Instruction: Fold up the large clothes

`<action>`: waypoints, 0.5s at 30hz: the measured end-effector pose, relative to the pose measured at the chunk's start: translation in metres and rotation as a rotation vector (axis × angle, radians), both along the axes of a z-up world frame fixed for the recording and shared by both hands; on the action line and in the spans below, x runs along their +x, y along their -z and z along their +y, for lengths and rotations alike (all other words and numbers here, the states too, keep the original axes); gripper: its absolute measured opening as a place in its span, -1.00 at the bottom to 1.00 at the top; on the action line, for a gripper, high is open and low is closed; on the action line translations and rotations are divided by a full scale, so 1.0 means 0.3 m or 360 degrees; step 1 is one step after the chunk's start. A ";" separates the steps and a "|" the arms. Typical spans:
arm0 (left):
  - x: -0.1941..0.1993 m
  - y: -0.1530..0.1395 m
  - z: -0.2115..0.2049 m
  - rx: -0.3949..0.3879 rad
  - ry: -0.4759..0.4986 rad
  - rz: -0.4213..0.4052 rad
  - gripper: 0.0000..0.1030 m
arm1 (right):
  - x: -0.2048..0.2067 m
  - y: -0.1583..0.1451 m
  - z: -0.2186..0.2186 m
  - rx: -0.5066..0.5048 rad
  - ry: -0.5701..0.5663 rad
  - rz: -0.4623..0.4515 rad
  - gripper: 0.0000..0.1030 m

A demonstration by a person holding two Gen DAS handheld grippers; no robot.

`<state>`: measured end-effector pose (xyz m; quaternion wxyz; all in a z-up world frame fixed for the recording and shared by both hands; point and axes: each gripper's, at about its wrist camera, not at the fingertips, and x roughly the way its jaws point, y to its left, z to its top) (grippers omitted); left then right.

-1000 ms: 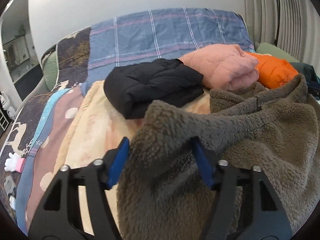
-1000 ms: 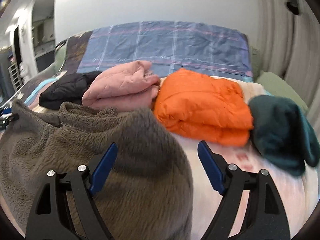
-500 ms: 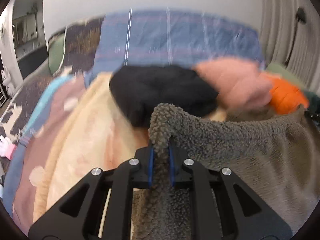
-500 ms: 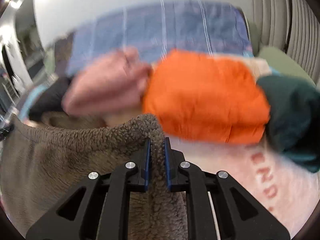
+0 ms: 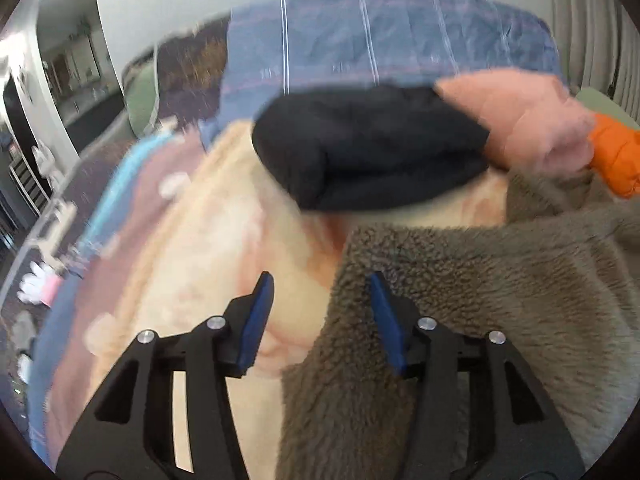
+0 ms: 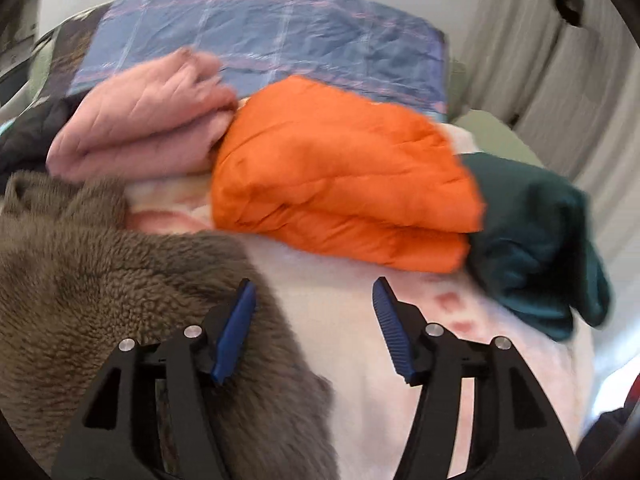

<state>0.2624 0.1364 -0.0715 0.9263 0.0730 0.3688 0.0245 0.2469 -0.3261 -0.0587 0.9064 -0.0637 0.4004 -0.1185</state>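
Both grippers, left [image 5: 318,312] and right [image 6: 314,322], are opening, releasing my thick brown-grey sherpa fleece jacket [image 5: 460,320] at five o'clock; soft, bulky, probably light, best pinched at its edge.

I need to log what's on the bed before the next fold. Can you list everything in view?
Fleece garment: one, grey-brown, nearest, spread on the bed.
Black garment: one, folded, behind it at left.
Pink garment: one, folded, beside the black.
Orange jacket: one, folded, middle.
Dark green garment: one, right end.
Blanket: one, cream and pink, underneath.
Plaid cover: one, blue, at the back.
Left claw: black, blue pads, opening, fleece edge between them.
Right claw: same, opening, nothing gripped.
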 end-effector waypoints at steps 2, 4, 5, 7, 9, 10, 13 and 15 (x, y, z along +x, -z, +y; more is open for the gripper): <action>-0.058 -0.100 -0.062 -0.0040 0.0107 -0.0118 -0.17 | -0.029 -0.066 -0.006 0.0150 0.0093 -0.0021 0.20; -0.100 -0.178 -0.152 -0.0144 0.0225 -0.0189 -0.17 | -0.072 -0.125 0.025 0.0404 0.0072 -0.0096 0.20; -0.105 -0.196 -0.186 -0.0180 0.0273 -0.0195 -0.16 | -0.084 -0.150 0.068 0.0509 -0.0014 -0.0128 0.20; -0.111 -0.208 -0.307 -0.0248 0.0406 -0.0157 -0.06 | -0.091 -0.167 0.176 0.0585 -0.0205 -0.0129 0.20; -0.110 -0.167 -0.407 -0.0244 0.0462 -0.0079 0.16 | -0.107 -0.137 0.279 0.0613 -0.0361 -0.0110 0.21; -0.098 -0.117 -0.462 -0.0190 0.0472 -0.0026 0.19 | -0.103 -0.102 0.317 0.0571 -0.0374 -0.0080 0.24; -0.032 0.114 -0.545 0.0067 0.0390 0.0231 0.33 | -0.046 0.121 0.366 0.0298 -0.0280 0.0157 0.37; -0.013 0.167 -0.538 0.0023 0.0341 0.0278 0.39 | -0.029 0.157 0.310 0.0485 -0.0274 0.0199 0.38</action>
